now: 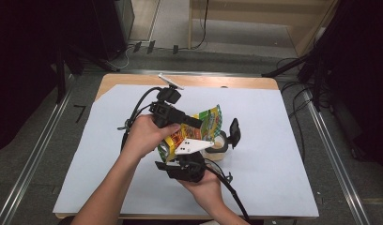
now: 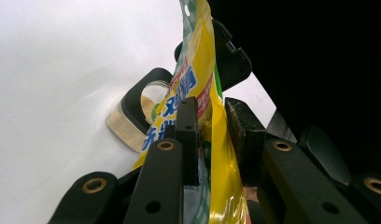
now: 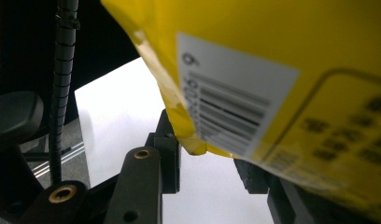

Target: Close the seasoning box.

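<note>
In the high view, both hands meet over the middle of the white sheet (image 1: 274,140) that covers the table. The left gripper (image 1: 192,123) reaches in from the left and the right gripper (image 1: 187,161) comes up from below, and a yellow-green pouch (image 1: 209,123) is held up between them, tilted, above the sheet. Just right of the pouch a cup (image 1: 218,149) stands on the sheet, with a black holder (image 1: 234,132) beside it. In the left gripper view, the left gripper (image 2: 212,130) has its jaws closed on the pouch (image 2: 198,93), which runs upright between the pads; the cup (image 2: 132,126) sits beyond on the sheet, ringed by the black holder. In the right gripper view, the right gripper (image 3: 207,158) has the pouch's lower corner (image 3: 191,140) between its jaws; the left pad seems to touch it, though the pouch hides the right pad, so the grip looks firm but is not fully visible. A barcode label (image 3: 230,107) faces the camera.
</note>
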